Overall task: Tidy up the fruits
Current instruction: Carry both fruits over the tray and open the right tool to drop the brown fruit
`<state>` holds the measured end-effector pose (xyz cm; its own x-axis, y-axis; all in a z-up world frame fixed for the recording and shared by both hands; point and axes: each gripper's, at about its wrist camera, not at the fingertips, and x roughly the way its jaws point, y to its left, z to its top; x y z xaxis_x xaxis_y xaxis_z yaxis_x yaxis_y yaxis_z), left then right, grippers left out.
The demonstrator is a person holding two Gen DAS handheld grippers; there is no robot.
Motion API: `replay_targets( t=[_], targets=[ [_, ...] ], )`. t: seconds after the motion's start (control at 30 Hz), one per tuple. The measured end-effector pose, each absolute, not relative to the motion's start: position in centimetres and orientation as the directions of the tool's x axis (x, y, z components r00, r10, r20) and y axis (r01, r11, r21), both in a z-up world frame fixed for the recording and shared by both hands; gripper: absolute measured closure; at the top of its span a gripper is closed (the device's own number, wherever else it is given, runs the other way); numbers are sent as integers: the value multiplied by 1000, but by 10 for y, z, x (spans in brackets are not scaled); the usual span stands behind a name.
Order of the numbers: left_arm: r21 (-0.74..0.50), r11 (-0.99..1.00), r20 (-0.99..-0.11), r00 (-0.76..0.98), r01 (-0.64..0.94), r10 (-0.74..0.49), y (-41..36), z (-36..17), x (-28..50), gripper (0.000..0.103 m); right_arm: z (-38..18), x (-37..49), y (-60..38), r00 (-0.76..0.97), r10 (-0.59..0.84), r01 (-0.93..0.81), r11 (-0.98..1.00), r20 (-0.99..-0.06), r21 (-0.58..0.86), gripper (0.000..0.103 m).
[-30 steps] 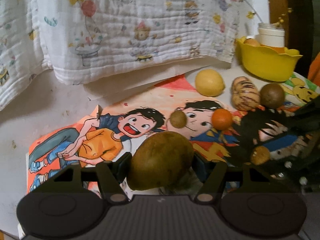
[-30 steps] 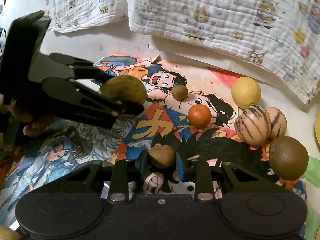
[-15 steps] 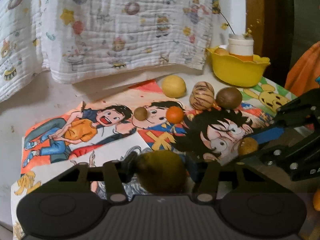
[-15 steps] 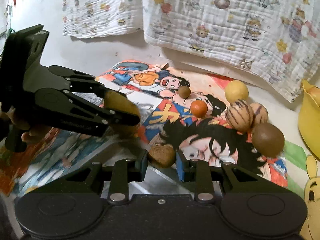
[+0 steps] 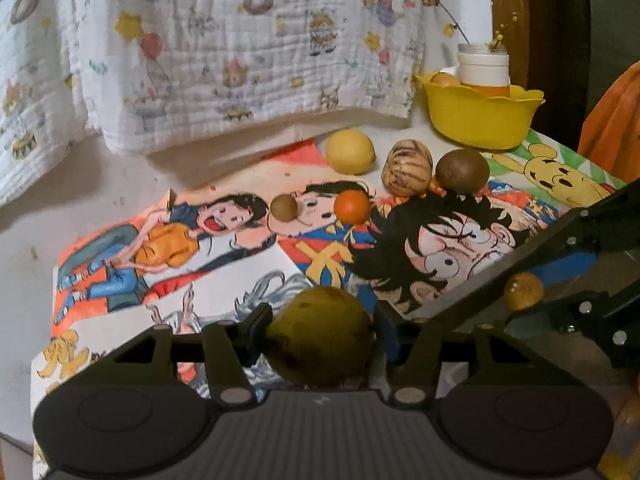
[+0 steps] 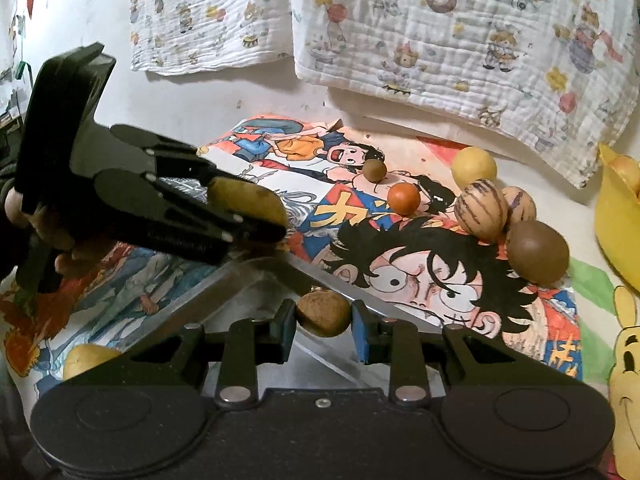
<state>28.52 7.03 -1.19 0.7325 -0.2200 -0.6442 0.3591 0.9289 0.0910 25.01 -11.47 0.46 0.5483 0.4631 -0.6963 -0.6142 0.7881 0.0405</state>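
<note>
My left gripper (image 5: 320,328) is shut on a large brown-green kiwi-like fruit (image 5: 320,334), also seen in the right wrist view (image 6: 248,202). My right gripper (image 6: 323,320) is shut on a small tan round fruit (image 6: 323,314), also seen in the left wrist view (image 5: 523,290). Both are held above a metal tray (image 6: 256,280) at the near edge of the cartoon mat. On the mat lie a yellow fruit (image 5: 350,151), a striped fruit (image 5: 407,167), a dark brown fruit (image 5: 462,170), a small orange fruit (image 5: 352,207) and a small brown fruit (image 5: 284,207).
A yellow bowl (image 5: 480,120) with fruit and a white jar (image 5: 483,68) stand at the back right. Printed cloths (image 5: 240,40) hang on the wall behind. Another yellow fruit (image 6: 86,360) lies at the near left by the tray.
Both grippers have pulled back toward me and away from the fruit on the mat, each still holding its fruit. The metal tray has come into view beneath them.
</note>
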Motion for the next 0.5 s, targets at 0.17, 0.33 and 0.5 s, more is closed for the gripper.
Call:
replay_targets(
  t=[0.17,0.33,0.5],
  targets=[
    [43,930,-657,711,366,-249,77,-18,291,42,-1,255,-109,534,471,-619,783,-702,54,71],
    [-46,931,-664,686,361,-298,87,-20,299,44,-4,258,-106,525,470,-623,780,-709,57,71],
    [-70,945,-670,687,319,-282,86,-16,295,44,-2,256,-108,527,475,-625,778,-705,58,71]
  ],
)
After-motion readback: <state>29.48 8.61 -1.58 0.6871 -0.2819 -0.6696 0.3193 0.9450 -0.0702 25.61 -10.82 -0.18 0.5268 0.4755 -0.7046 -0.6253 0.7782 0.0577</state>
